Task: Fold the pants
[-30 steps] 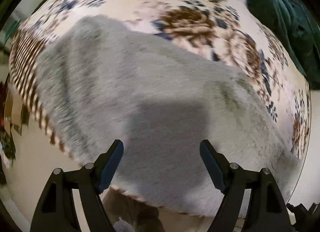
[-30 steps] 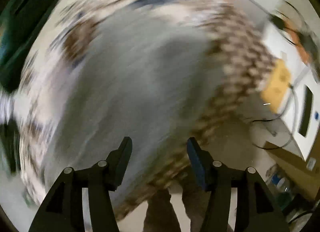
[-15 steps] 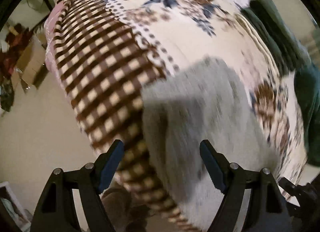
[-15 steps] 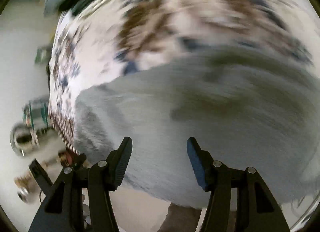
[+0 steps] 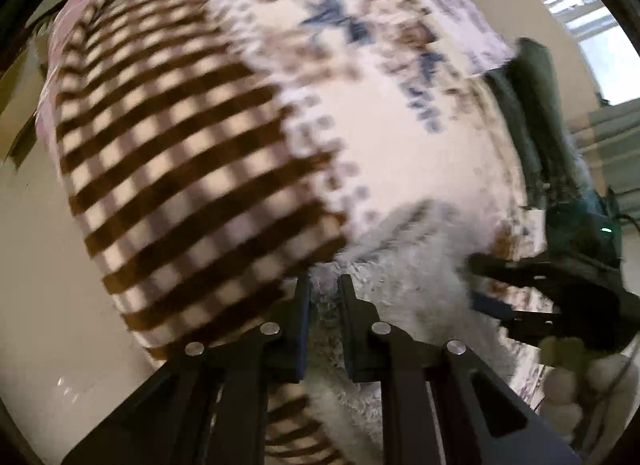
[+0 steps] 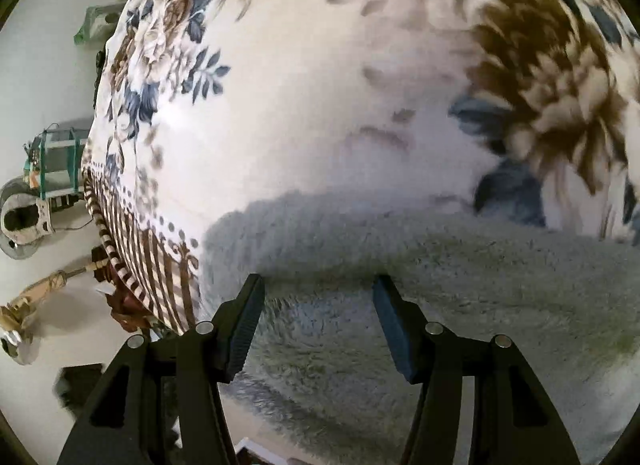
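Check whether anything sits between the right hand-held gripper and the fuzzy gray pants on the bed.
Nothing visible does. The right hand-held gripper hangs open directly over the gray pants, with only bare fleece between its fingers and no other object on that patch.

Your left gripper (image 5: 323, 291), matte black angular arms, silver round screws at the joints, your right gripper (image 6: 318, 297) alike, ribbed dark blue pads (image 6: 394, 329) on its fingers

Pants (image 6: 460, 305): pale grey, fuzzy. Bedspread (image 6: 300, 85): cream with brown and blue flowers, brown-and-cream checked border (image 5: 180, 185). Tongs (image 6: 318, 323): black, blue pads.
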{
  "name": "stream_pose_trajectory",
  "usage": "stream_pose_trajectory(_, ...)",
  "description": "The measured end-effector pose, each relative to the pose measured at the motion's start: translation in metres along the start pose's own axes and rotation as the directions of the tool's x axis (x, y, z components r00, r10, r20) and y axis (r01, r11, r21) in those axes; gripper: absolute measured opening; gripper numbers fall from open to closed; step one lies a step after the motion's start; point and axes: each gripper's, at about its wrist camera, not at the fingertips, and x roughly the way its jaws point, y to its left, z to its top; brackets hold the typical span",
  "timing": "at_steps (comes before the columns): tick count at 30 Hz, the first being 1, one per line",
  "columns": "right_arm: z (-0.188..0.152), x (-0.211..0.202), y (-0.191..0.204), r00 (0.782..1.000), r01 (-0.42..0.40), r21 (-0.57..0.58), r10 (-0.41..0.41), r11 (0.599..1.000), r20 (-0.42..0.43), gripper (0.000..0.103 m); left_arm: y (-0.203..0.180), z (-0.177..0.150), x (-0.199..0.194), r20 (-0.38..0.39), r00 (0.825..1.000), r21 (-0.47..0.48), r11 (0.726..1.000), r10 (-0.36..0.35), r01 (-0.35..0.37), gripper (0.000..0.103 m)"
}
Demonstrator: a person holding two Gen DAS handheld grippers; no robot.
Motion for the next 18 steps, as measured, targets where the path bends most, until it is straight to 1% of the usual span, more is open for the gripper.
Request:
stream_pose_trajectory(2,-0.007,-0.010,-0.013,1.000,-0.024,0.035,0.024,0.999,0.011,0.059,0.013,0.002,0.007,-0.040,0.998,-0.008,0.999,0.042,-0.043,0.010)
stream_pose_trajectory(3,-0.013,-0.021,-0.025,0.999,-0.026,0.053,0.024,0.998,0.030,0.059,0.018,0.005,0.002,-0.048,0.998,-0.017,0.999,0.051,-0.051,0.011)
stream_pose_trajectory(4,-0.020,-0.033,-0.038,0.998,-0.022,0.076,0.018,0.997,0.056,0.059,0.018,0.008,-0.004,-0.046,0.996,-0.020,0.997,0.072,-0.073,0.012)
stream_pose_trajectory(5,-0.028,-0.051,-0.059,0.996,-0.014,0.109,0.004,0.994,0.092,0.059,0.016,0.011,-0.012,-0.047,0.993,-0.011,0.994,0.109,-0.110,0.013)
stream_pose_trajectory(6,-0.035,-0.067,-0.079,0.992,0.003,0.140,-0.020,0.990,0.121,0.060,0.012,0.014,-0.023,-0.039,0.991,0.002,0.992,0.127,-0.127,0.016)
stream_pose_trajectory(7,-0.042,-0.081,-0.097,0.989,0.026,0.167,-0.050,0.986,0.142,0.061,0.008,0.015,-0.033,-0.022,0.991,0.015,0.991,0.133,-0.133,0.024)
stream_pose_trajectory(8,-0.051,-0.099,-0.123,0.979,0.066,0.210,-0.104,0.975,0.173,0.062,0.003,0.016,-0.041,-0.004,0.990,0.030,0.990,0.139,-0.139,0.030)
stream_pose_trajectory(9,-0.059,-0.117,-0.150,0.968,0.101,0.245,-0.152,0.964,0.199,0.063,-0.005,0.017,-0.049,0.016,0.991,0.046,0.989,0.137,-0.137,0.043)
stream_pose_trajectory(10,-0.063,-0.123,-0.164,0.964,0.118,0.255,-0.173,0.960,0.202,0.066,-0.014,0.019,-0.057,0.041,0.991,0.068,0.989,0.130,-0.133,0.058)
stream_pose_trajectory(11,-0.066,-0.130,-0.187,0.961,0.152,0.266,-0.205,0.952,0.184,0.066,-0.022,0.019,-0.061,0.056,0.991,0.084,0.989,0.120,-0.124,0.062)
stream_pose_trajectory(13,-0.069,-0.135,-0.216,0.950,0.223,0.263,-0.270,0.939,0.159,0.065,-0.043,0.018,-0.059,0.061,0.993,0.124,0.987,0.098,-0.105,0.064)
stream_pose_trajectory(16,-0.069,-0.122,-0.247,0.918,0.371,0.143,-0.386,0.917,0.090,0.065,-0.084,0.014,-0.042,0.036,0.997,0.199,0.977,0.069,-0.075,0.064)
stream_pose_trajectory(17,-0.069,-0.117,-0.253,0.917,0.384,0.109,-0.393,0.917,0.076,0.065,-0.099,0.008,-0.034,0.020,0.998,0.228,0.972,0.059,-0.062,0.064)
stream_pose_trajectory(18,-0.069,-0.112,-0.258,0.917,0.389,0.077,-0.394,0.918,0.066,0.062,-0.108,0.004,-0.030,0.007,0.999,0.245,0.968,0.054,-0.054,0.064)
